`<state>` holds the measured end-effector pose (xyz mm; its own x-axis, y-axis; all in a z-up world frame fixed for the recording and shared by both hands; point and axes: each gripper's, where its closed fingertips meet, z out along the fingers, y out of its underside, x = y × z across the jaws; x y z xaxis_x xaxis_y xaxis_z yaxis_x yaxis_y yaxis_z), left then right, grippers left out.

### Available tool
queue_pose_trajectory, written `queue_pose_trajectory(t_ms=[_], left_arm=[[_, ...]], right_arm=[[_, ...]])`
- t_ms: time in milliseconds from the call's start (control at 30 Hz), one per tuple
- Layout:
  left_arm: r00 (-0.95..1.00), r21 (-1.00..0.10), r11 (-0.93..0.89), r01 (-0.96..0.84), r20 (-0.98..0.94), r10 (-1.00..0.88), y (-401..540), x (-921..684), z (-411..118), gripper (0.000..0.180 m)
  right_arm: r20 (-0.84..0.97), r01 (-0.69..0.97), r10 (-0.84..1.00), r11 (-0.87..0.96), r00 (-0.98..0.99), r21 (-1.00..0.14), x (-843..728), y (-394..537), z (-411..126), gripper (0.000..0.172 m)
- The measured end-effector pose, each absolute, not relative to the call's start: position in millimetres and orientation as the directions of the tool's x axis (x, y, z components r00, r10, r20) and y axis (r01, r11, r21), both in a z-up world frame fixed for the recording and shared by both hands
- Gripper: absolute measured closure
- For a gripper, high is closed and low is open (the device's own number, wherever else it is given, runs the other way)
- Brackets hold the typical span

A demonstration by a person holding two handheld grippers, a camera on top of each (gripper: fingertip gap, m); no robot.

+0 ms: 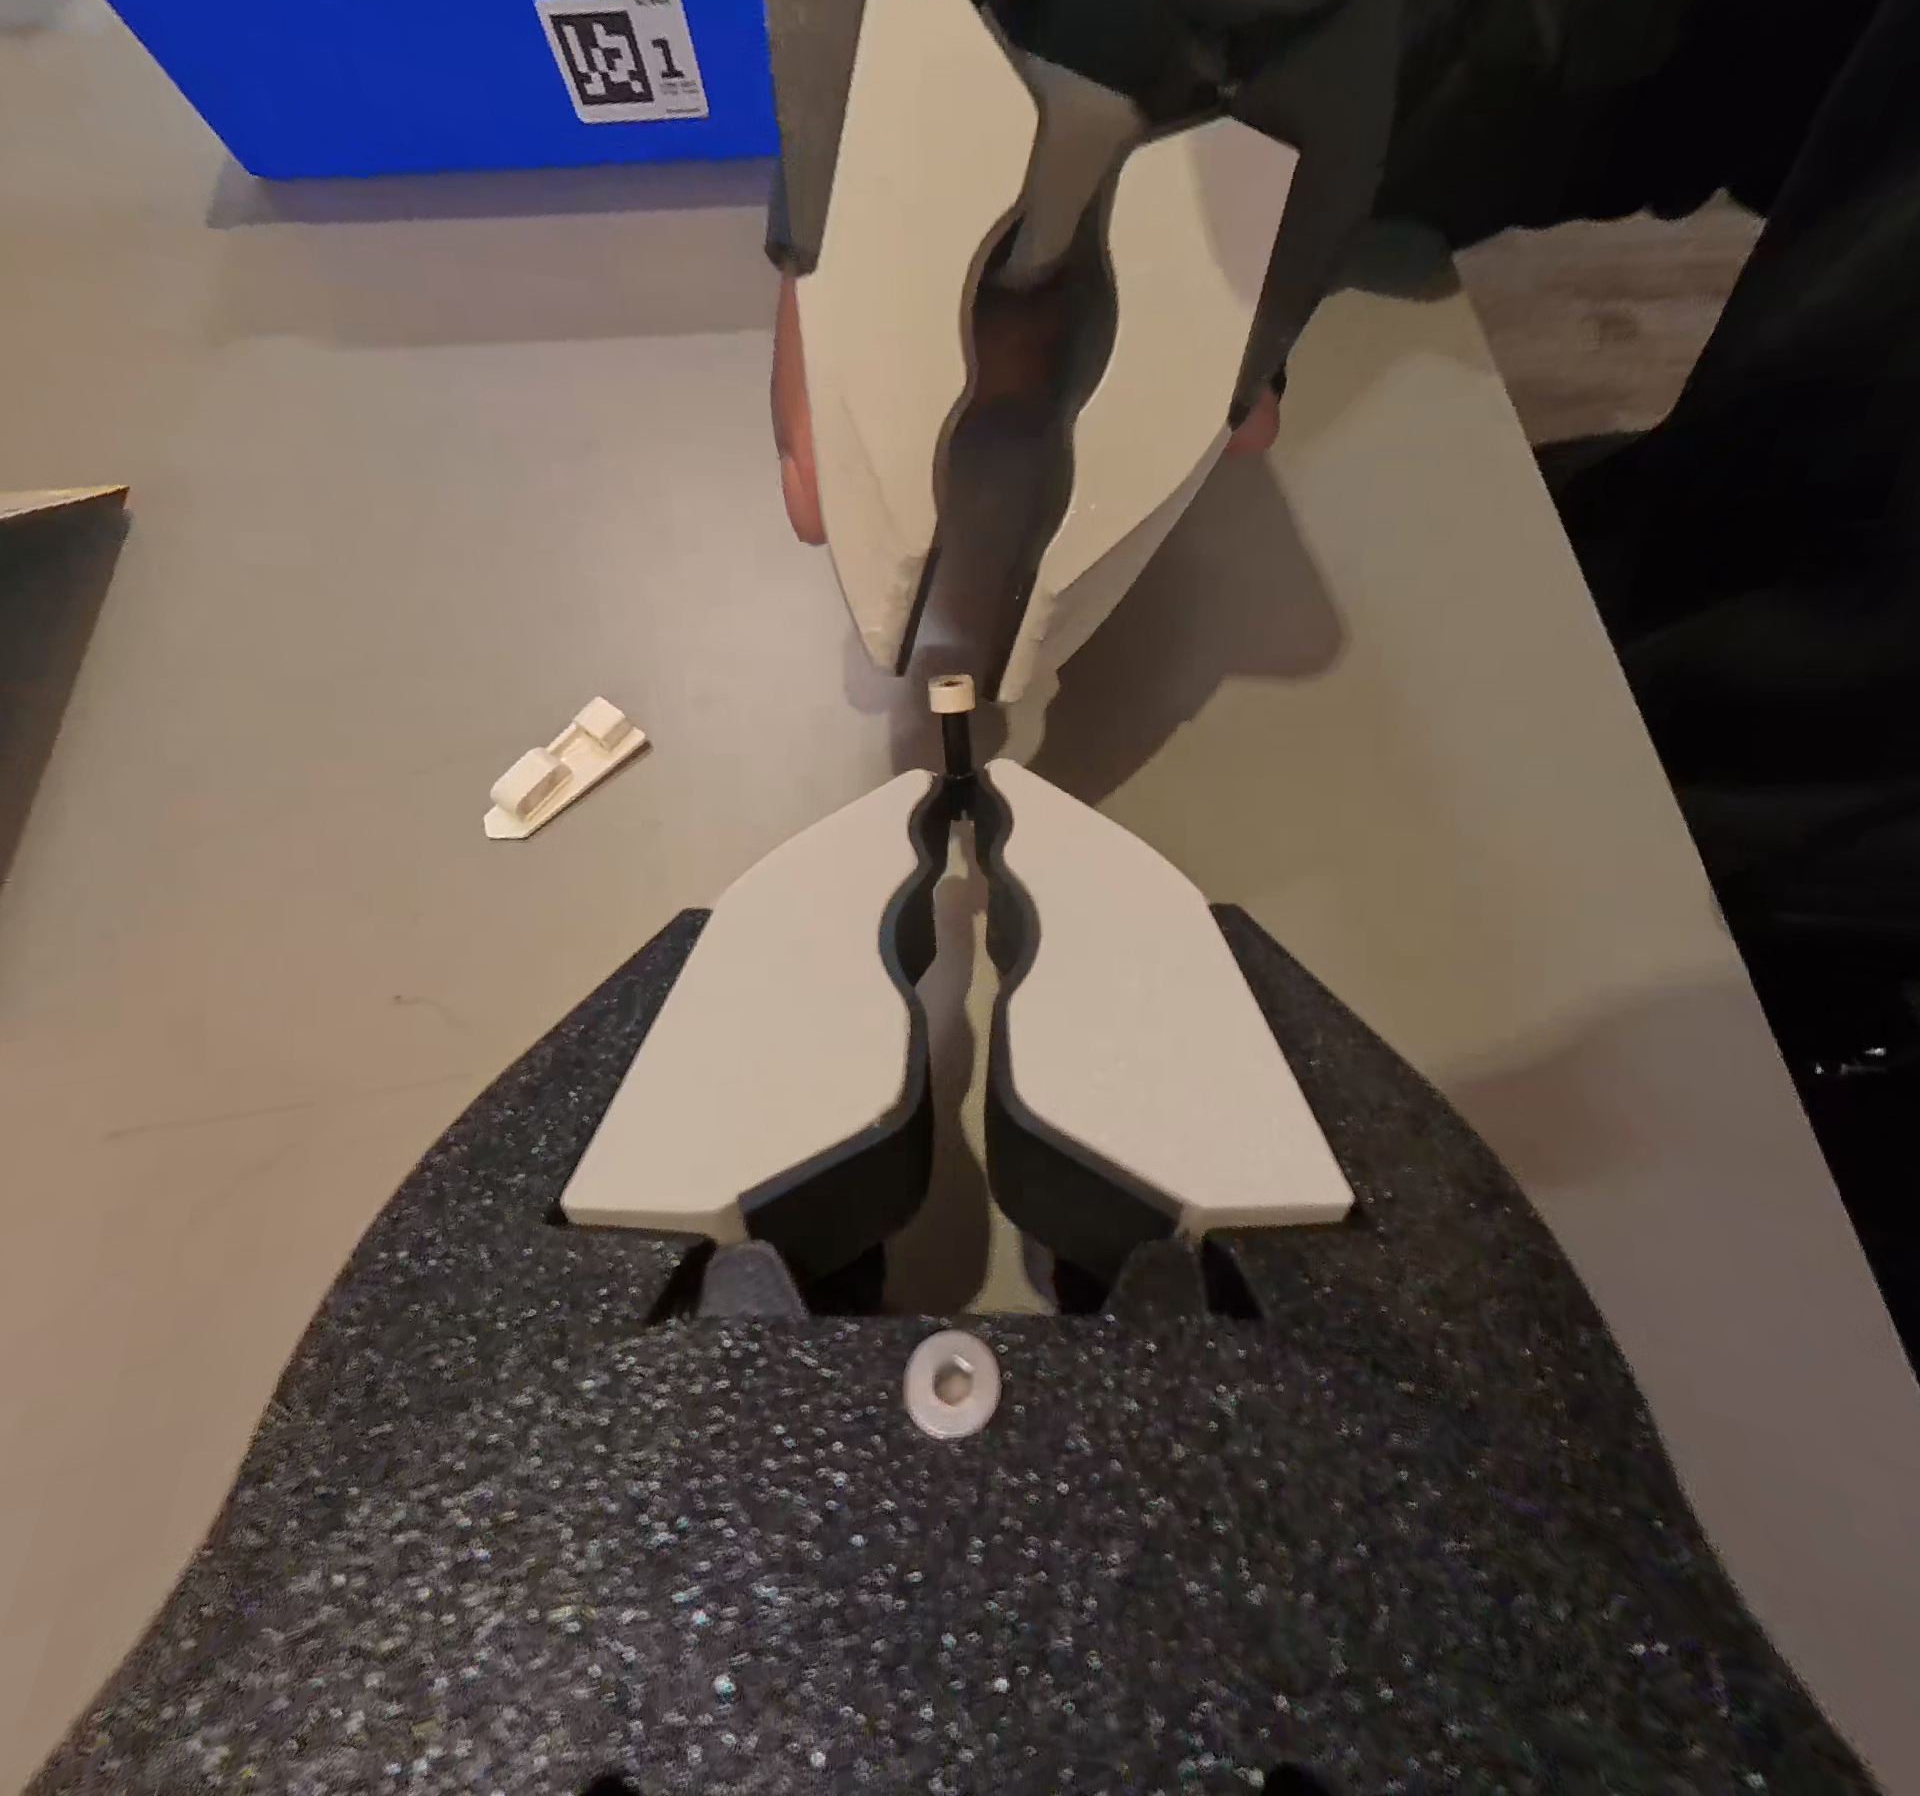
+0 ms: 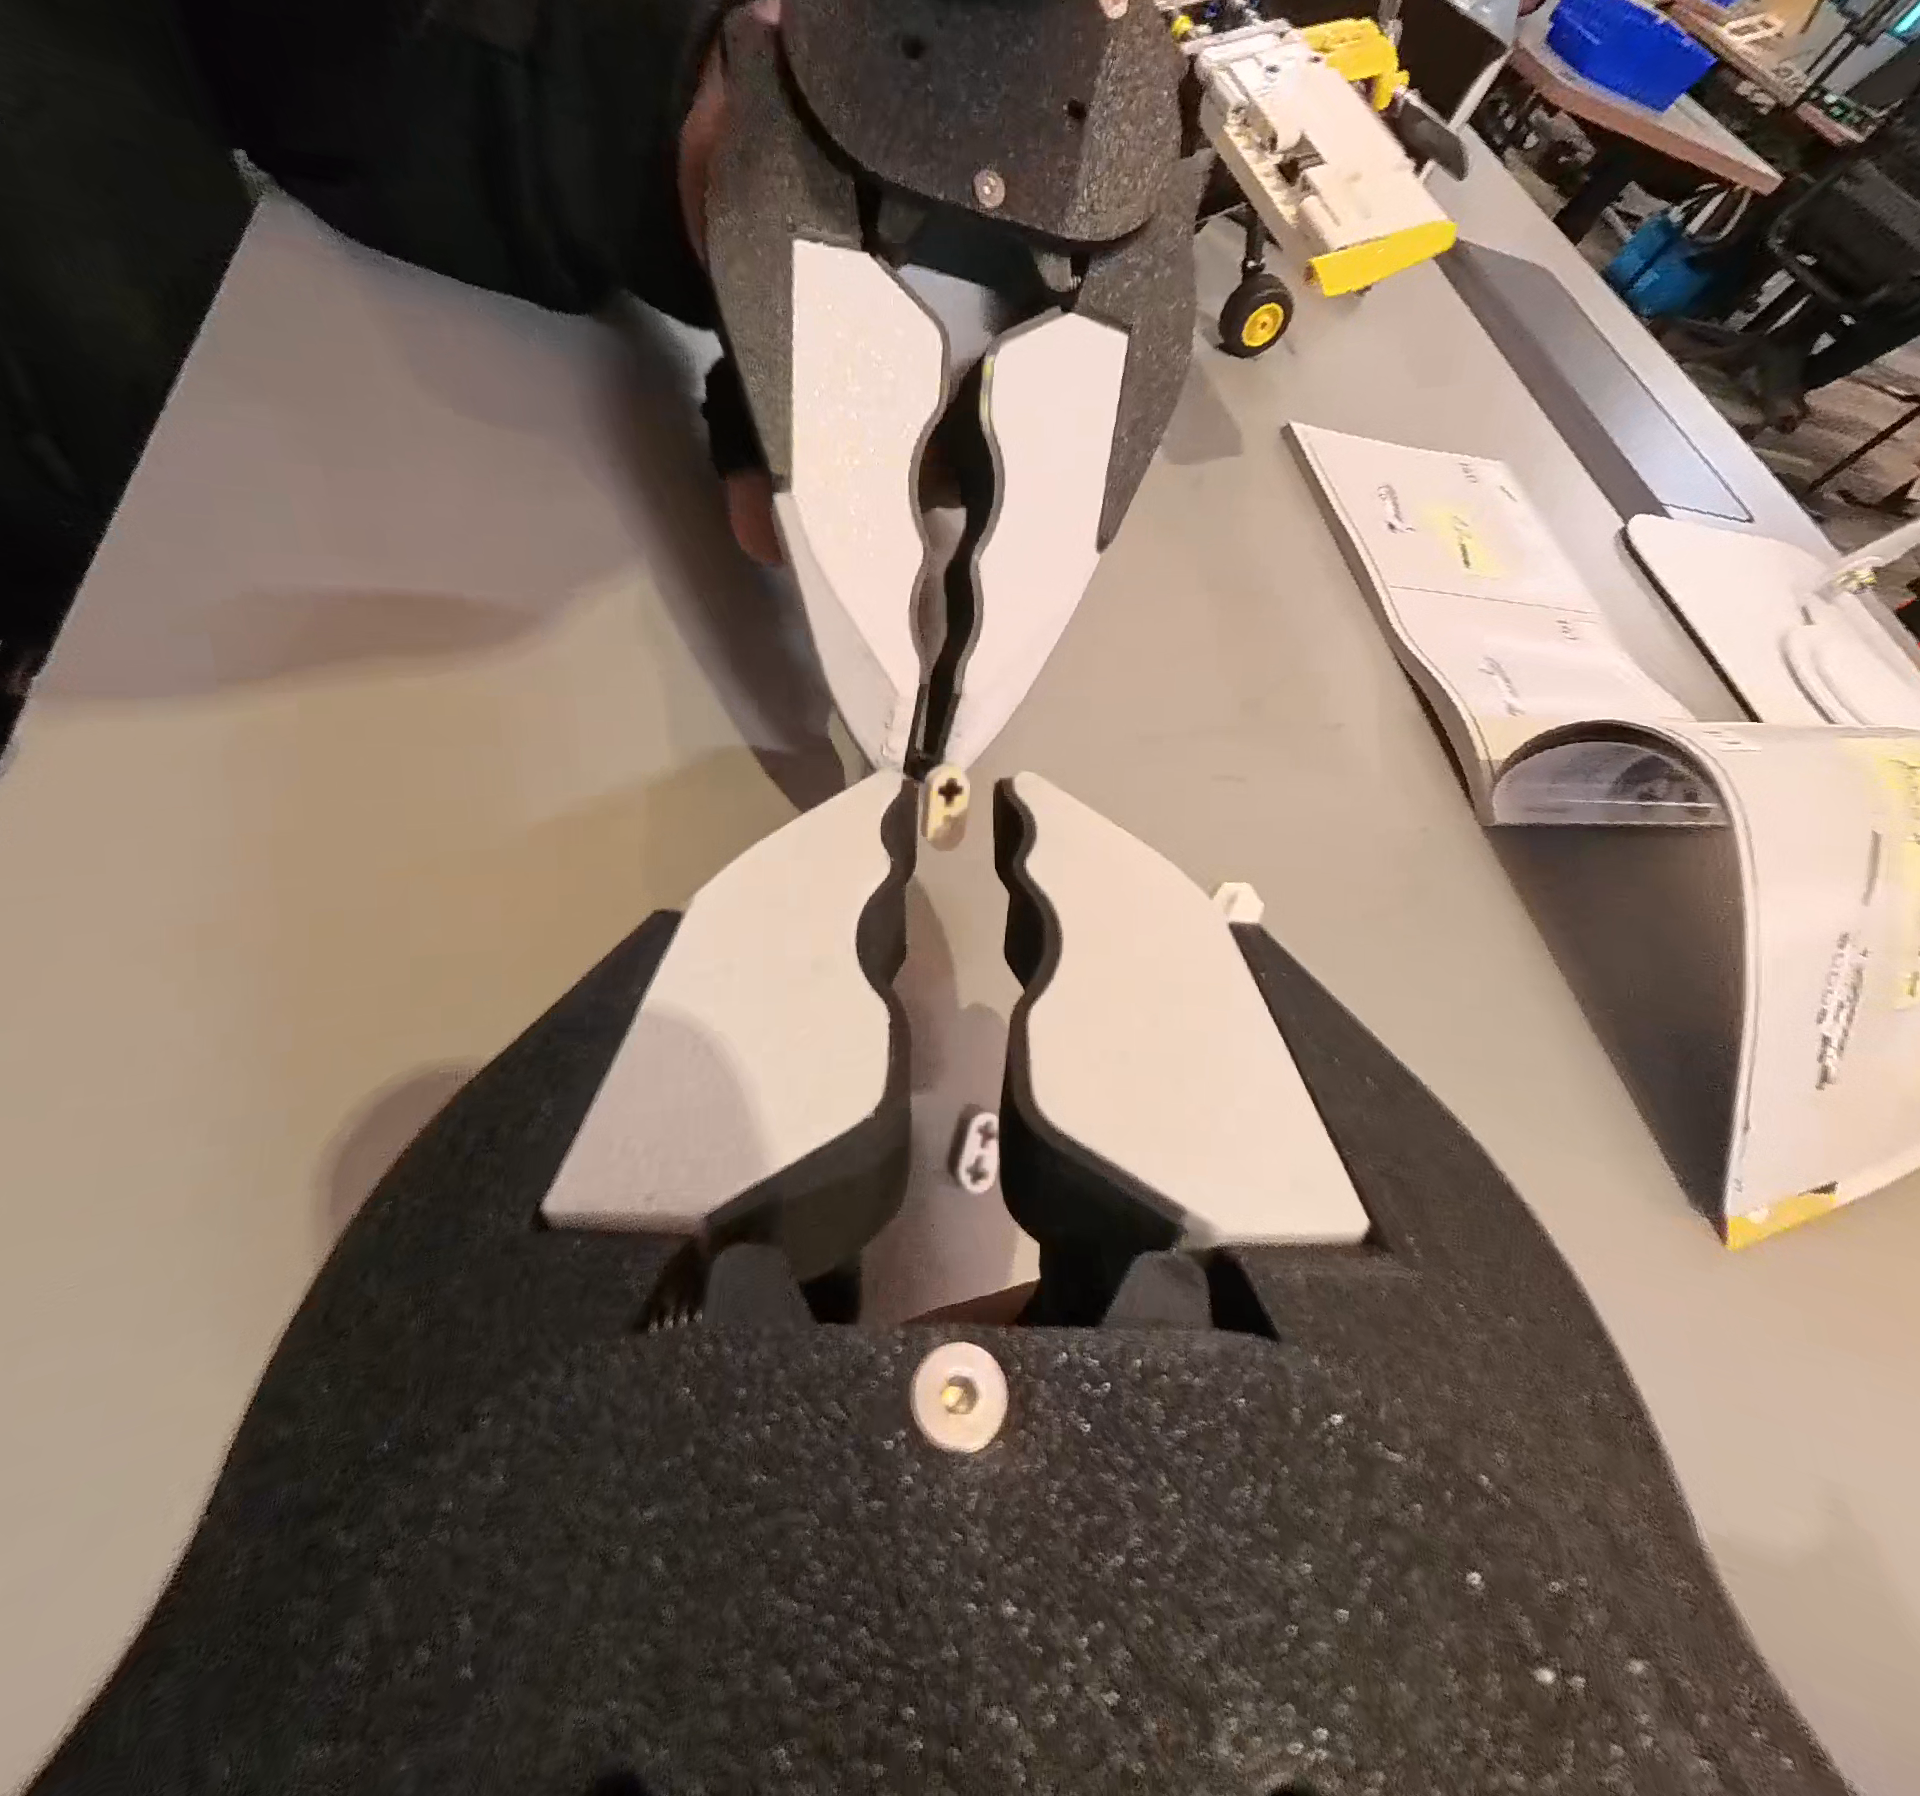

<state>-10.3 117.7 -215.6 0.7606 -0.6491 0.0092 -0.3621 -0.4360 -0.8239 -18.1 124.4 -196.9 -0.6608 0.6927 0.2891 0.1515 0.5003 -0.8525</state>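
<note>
Left fingers [image 1: 958, 790] pinch a black axle [image 1: 954, 738] carrying a cream connector [image 2: 943, 806]; right fingers [image 2: 951, 801] spread around it.

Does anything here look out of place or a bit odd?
Mostly tidy. A thick white paperback booklet lies bent open with pages curling on the grey table, and a small cream plastic part lies loose, askew.

Grey table [image 1: 312, 603], a blue bin [image 1: 395, 11] with a black-and-white patterned sticker [image 1: 621, 55], a cream clip [image 1: 566, 767], speckled black gripper bodies with pale grey fingers [image 1: 800, 998] — a black pin [image 1: 953, 744] capped cream — and a yellow-and-white model [image 2: 1320, 146].
</note>
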Motion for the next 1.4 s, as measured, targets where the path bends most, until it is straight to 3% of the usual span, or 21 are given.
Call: queue_pose_trajectory(t_ms=[733,1400], left_arm=[[0.743,-0.720,-0.520,-0.459,0.010,-0.670,110.4,-8.6,-245.7,0.177],[0.746,-0.731,-0.543,-0.413,0.071,-0.662,110.4,-9.3,-244.2,0.178]], right_arm=[[0.325,0.241,0.607,0.666,-0.725,-0.706,-14.3,116.4,-234.0,0.165],[0.355,0.252,0.598,0.699,-0.719,-0.669,-17.1,115.5,-238.8,0.165]])
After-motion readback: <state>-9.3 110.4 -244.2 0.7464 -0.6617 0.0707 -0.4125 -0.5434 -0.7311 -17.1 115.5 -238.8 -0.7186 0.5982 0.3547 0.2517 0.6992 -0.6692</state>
